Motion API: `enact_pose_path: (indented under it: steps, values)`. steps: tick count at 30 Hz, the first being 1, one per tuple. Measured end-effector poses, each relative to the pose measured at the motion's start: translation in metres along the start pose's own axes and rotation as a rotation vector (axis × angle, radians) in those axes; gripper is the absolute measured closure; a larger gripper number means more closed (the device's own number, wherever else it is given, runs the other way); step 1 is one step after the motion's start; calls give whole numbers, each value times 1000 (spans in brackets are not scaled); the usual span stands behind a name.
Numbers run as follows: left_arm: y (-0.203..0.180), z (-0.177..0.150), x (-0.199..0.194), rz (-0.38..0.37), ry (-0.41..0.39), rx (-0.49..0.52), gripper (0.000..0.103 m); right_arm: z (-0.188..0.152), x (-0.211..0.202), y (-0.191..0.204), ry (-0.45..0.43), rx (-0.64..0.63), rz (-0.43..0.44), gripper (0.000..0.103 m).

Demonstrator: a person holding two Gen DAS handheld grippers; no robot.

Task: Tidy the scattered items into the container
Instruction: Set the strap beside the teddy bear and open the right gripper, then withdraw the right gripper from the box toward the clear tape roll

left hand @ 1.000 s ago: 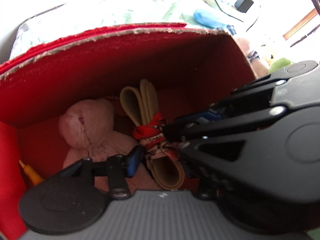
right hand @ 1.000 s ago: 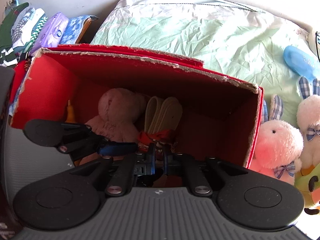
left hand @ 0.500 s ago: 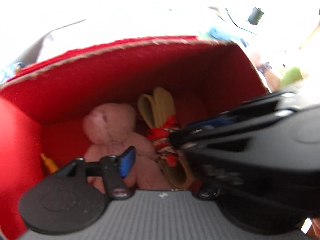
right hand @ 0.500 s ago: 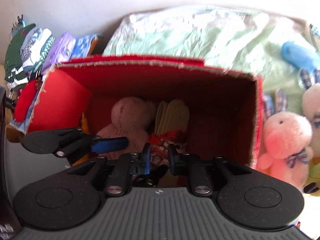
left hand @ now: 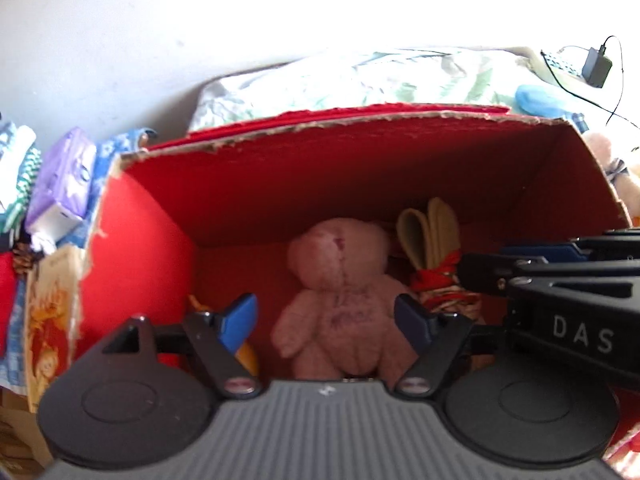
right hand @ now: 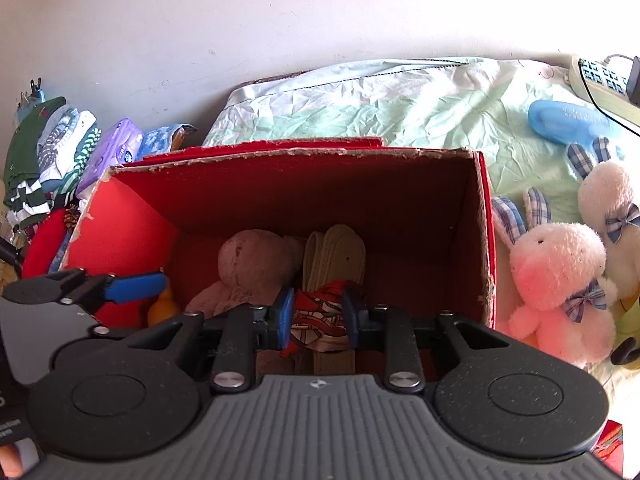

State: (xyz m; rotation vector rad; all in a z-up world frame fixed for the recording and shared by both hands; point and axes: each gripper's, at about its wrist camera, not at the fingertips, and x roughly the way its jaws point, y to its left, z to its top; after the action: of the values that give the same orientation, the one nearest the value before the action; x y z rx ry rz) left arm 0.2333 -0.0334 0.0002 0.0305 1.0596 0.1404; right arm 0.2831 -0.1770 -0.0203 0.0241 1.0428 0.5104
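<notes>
1. While both tools hang over the red box (right hand: 440, 200), the left tool (left hand: 326, 318) is opening wide with nothing gripped; the pink teddy (left hand: 344, 280) lies below it.
2. Right tool (right hand: 318, 316) is opening too, pads either side of the red patterned cloth bundle (right hand: 320, 316), not pinching.
3. Two bunny plushies (right hand: 560, 280) sit on the bed, right of frame.

I note a crumpled pale green sheet (right hand: 420, 108) spread behind the work area, against a plain white wall (right hand: 240, 20). At the left edge I see a stack of folded green and striped clothes (right hand: 44, 152), a purple soft tissue pack (right hand: 114, 152) beside it and a blue patterned packet (right hand: 164, 140) next along. Far right: a beige keyed phone-like unit (right hand: 596, 80) with a black cable (left hand: 580, 98) and black plug adapter (left hand: 597, 66).
</notes>
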Motion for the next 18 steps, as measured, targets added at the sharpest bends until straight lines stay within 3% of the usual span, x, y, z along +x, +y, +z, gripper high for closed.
enact_pose_path:
  steps: [6, 10, 18]
  values:
    - [2, -3, -5, 58, -7, -11, 21, -1, 5, 3, -20, -17, -42, 75]
    - [7, -5, -8, 81, -10, -35, 11, 0, 9, 2, 3, -7, -33, 75]
    - [9, -8, -7, 97, 0, -48, 9, -2, 11, 2, 24, -5, -24, 75]
